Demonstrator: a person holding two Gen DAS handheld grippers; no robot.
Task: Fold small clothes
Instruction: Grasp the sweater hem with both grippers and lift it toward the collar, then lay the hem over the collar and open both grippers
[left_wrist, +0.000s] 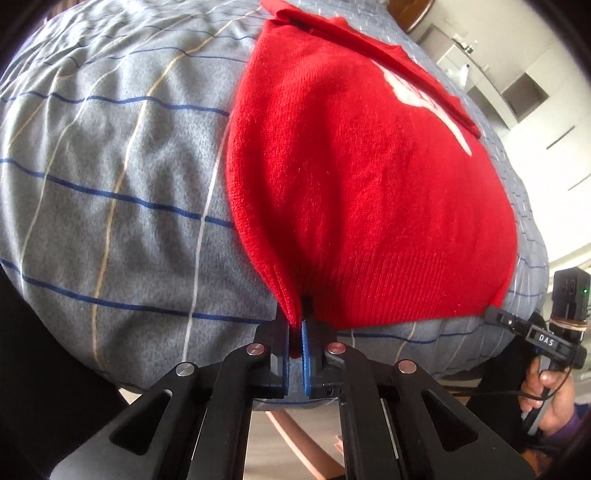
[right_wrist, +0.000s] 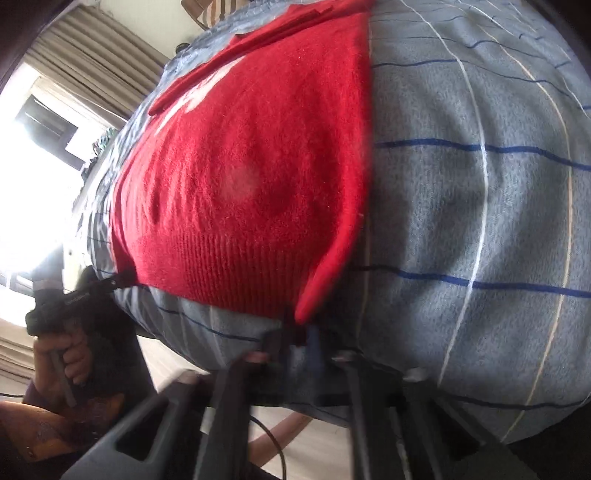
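A red knit sweater (left_wrist: 354, 192) with a white print lies flat on a grey checked bedsheet (left_wrist: 110, 184), sleeves folded in, ribbed hem toward me. My left gripper (left_wrist: 295, 332) is shut on the hem's left corner. My right gripper (right_wrist: 295, 332) is shut on the hem's right corner of the sweater (right_wrist: 251, 177); this view is blurred. The right gripper also shows in the left wrist view (left_wrist: 495, 314) at the hem's far corner. The left gripper shows in the right wrist view (right_wrist: 122, 278) at the opposite corner.
The sheet (right_wrist: 480, 184) covers a raised surface whose near edge is just in front of both grippers. A window with curtains (right_wrist: 74, 74) is at the left. White cabinets (left_wrist: 517, 92) stand at the right. A wooden floor lies below.
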